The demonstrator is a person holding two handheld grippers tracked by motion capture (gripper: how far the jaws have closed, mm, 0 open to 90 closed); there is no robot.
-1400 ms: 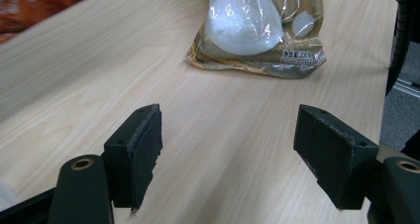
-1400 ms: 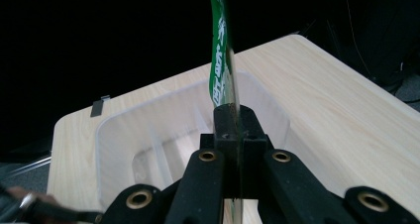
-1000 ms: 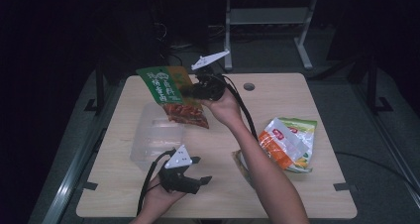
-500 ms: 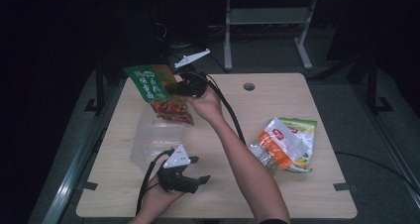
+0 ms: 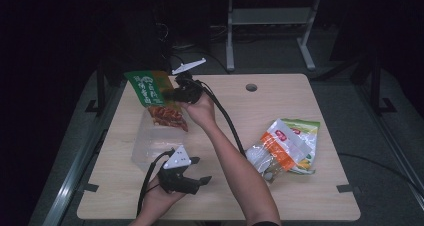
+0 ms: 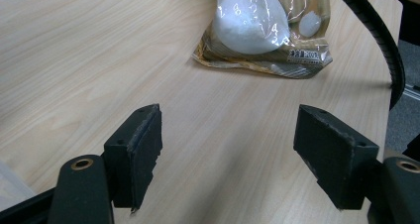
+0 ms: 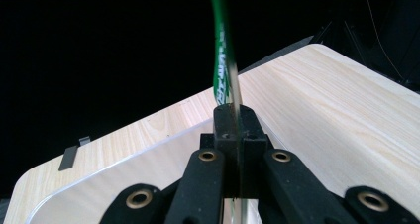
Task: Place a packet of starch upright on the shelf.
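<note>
Right gripper (image 5: 172, 93) clamps green-topped clear snack bag (image 5: 155, 98) above clear plastic bin (image 5: 150, 146), not dropped yet; left gripper (image 5: 197, 181) wide, empty.

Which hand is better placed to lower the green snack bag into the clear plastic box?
The right. Its claw is shut on the green snack bag, holding it above the clear plastic box. The left claw is open over bare wooden table, facing other packets.
</note>
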